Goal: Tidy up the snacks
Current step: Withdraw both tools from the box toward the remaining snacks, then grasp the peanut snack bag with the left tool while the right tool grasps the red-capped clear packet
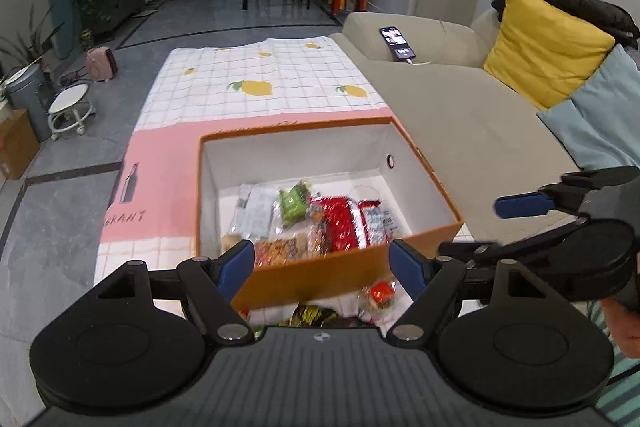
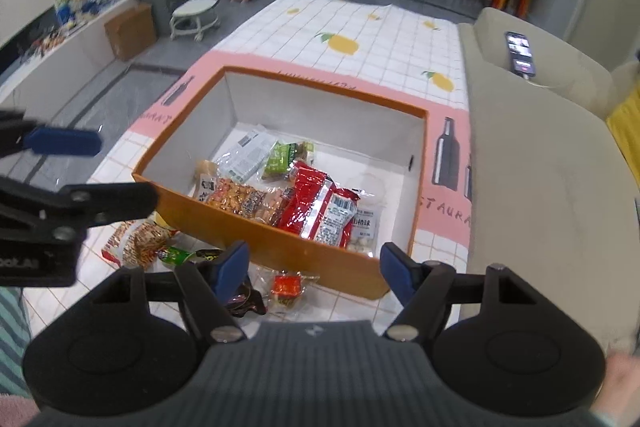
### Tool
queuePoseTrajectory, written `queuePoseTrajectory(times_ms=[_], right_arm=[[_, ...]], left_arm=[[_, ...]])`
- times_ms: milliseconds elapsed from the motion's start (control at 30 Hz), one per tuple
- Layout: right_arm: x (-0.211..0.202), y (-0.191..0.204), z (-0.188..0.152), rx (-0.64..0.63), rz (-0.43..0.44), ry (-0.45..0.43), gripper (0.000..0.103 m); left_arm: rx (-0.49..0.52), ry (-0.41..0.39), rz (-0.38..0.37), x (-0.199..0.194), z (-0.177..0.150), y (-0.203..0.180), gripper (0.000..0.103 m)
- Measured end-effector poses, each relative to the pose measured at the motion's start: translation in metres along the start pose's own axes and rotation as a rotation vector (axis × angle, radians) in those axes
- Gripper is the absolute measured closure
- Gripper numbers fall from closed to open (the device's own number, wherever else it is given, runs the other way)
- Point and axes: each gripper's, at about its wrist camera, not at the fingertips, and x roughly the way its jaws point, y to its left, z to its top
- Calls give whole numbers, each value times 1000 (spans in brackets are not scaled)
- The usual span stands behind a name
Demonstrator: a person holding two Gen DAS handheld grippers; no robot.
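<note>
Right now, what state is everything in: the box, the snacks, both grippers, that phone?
Orange box: open, no lid, partly filled.
Red packet: lying in the box.
Green packet: in the box, toward its far side.
Small red snack: outside the box, on the tablecloth.
Left gripper: open, empty.
Right gripper: open, empty.
Phone: screen lit, cable plugged in, on the sofa.

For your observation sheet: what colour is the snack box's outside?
Orange box, white inside; right wrist view shows it best.

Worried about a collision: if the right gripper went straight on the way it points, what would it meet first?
Probably the orange box's near wall, between the right gripper's open, empty jaws; depth is unclear.
</note>
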Motion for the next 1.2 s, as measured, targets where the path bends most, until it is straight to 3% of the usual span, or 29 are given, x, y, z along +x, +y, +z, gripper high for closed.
queuePoseTrajectory(times_ms=[233,300,367,633,767,900,1200], right_arm=[[-24,14,-33,51,-39,-72,33],[-27,22,-42,47,-48,-81,24],[-29,29,-51,43,-56,-93,23],[-16,49,-94,97,-91,-116,24],[-3,51,-118,146,-104,-137,25],[16,49,-130,167,-108,-118,34],[46,51,-119,157,-82,-141,36]], left_arm=[[-42,12,60,-15,-44,17,13],[-45,20,82,-16,-56,22,13],[-62,31,87,-16,-68,28,13],[-66,53,101,-7,-104,34,13],[-81,43,90,0,-115,38,13],[-97,52,76,9,-120,44,13],[-159,62,124,34,-108,67,14]])
